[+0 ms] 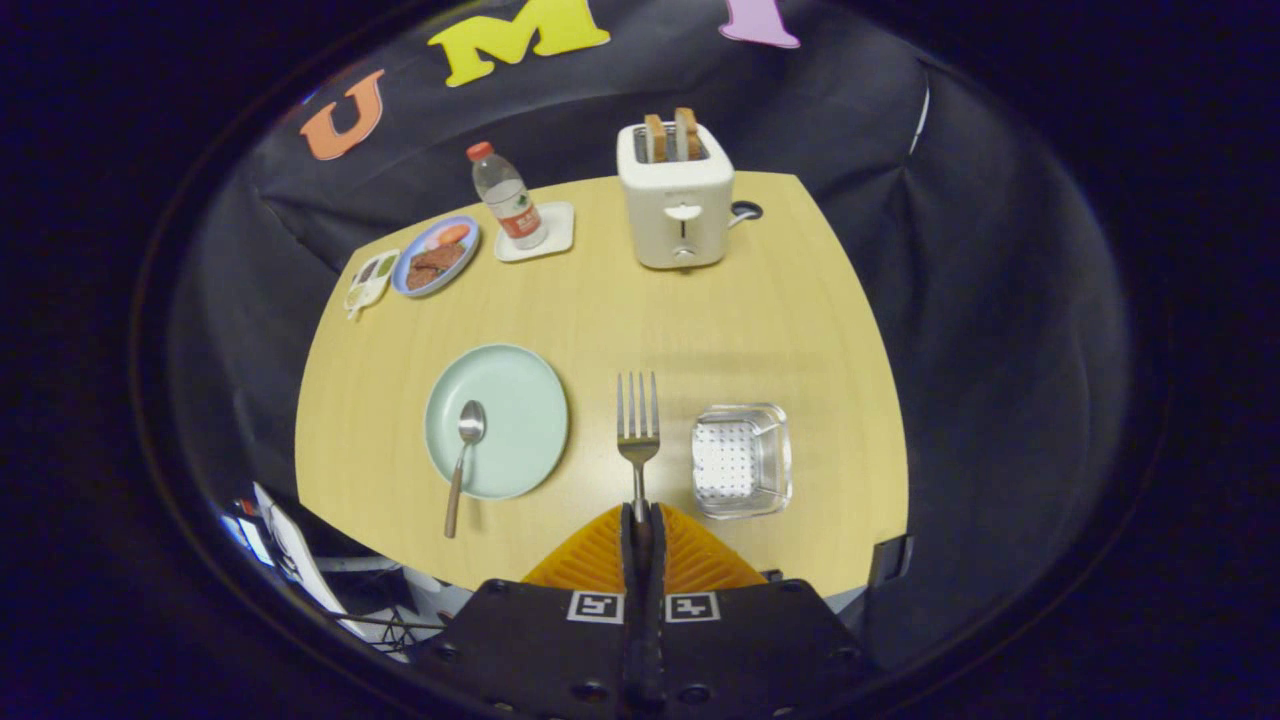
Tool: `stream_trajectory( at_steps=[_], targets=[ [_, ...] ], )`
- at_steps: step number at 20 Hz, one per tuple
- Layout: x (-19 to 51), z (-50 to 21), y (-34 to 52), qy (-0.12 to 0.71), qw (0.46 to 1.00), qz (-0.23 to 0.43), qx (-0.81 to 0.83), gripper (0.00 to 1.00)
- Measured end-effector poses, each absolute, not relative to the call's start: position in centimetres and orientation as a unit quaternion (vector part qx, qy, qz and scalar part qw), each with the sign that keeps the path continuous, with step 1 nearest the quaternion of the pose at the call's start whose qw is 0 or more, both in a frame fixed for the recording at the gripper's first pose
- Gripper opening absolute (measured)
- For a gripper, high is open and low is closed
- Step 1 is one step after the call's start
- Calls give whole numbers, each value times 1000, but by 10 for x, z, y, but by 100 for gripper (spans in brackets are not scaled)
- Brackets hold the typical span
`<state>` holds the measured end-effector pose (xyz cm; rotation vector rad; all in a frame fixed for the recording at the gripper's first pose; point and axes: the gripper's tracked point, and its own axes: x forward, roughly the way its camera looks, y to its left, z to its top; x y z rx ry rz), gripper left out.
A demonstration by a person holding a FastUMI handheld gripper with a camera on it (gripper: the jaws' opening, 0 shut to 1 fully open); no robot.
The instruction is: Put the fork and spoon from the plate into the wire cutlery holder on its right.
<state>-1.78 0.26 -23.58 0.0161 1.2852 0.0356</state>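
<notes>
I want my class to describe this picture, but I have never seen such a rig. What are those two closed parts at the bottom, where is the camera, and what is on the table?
A person holds a two-finger gripper; the camera rides on it, looking along the fingers. They are shut on the handle of a fork, lifted above the wooden table. To its left a spoon rests on a green plate; to its right sits the cutlery holder. Further back: a toaster with bread, a water bottle and a blue plate of food.
</notes>
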Motion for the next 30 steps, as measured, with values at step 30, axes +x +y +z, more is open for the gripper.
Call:
stream_trajectory(
  at_steps=[30],
  targets=[
    [-7, -291, -43, 666, 738, -17, 112, 40]
  ],
)
